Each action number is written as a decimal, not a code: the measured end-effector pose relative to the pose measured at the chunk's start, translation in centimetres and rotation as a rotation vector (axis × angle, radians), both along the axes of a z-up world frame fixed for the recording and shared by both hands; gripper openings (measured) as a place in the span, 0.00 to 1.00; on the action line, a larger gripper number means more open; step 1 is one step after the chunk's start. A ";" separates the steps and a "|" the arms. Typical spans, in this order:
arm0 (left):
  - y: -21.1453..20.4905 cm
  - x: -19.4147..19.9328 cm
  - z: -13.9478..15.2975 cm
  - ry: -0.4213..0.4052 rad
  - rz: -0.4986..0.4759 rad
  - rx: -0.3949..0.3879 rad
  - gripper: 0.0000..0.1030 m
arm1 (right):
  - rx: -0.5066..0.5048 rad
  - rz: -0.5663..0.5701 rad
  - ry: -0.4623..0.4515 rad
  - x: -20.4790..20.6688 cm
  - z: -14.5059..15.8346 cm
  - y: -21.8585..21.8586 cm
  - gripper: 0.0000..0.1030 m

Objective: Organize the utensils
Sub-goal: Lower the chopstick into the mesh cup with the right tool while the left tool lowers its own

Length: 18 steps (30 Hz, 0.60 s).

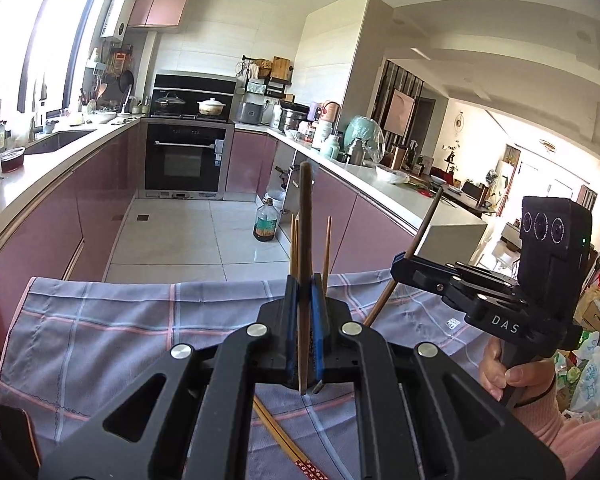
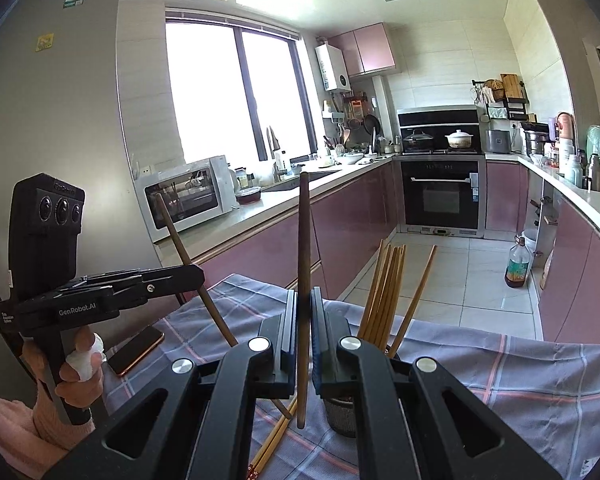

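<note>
In the left wrist view my left gripper point(image 1: 305, 282) is shut on a dark brown chopstick point(image 1: 305, 216) that stands nearly upright. Bamboo chopstick tips point(image 1: 327, 240) rise just behind its jaws. To the right, my right gripper point(image 1: 401, 265) holds a second dark chopstick point(image 1: 425, 229), tilted. In the right wrist view that gripper point(image 2: 304, 295) is shut on its dark chopstick point(image 2: 303, 236). A mesh holder point(image 2: 342, 416) with several bamboo chopsticks point(image 2: 386, 288) stands just right of it. The left gripper point(image 2: 198, 273) is at the left with its tilted chopstick point(image 2: 179, 238). Two loose chopsticks point(image 2: 274, 438) lie on the plaid cloth point(image 2: 520, 380).
A phone point(image 2: 136, 350) lies on the cloth's left edge. Beyond the cloth's far edge the tiled kitchen floor drops away, with an oil bottle point(image 2: 518, 266) on it. Pink cabinets and counters run along both sides, with a microwave point(image 2: 188, 200) at the left.
</note>
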<state>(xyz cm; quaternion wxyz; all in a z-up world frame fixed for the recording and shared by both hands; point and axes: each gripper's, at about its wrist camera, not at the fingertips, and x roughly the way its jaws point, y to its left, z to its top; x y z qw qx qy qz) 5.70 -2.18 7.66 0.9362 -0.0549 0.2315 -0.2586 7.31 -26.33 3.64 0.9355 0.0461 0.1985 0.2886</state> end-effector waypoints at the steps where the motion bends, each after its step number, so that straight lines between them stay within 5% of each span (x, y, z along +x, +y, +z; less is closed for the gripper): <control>1: 0.1 0.1 0.2 -0.006 0.001 -0.001 0.07 | 0.001 0.001 -0.005 0.0 0.2 -0.1 0.05; 18: -1.5 1.0 4.1 -0.086 -0.003 0.009 0.07 | 0.026 -0.022 -0.062 0.6 2.7 -1.3 0.05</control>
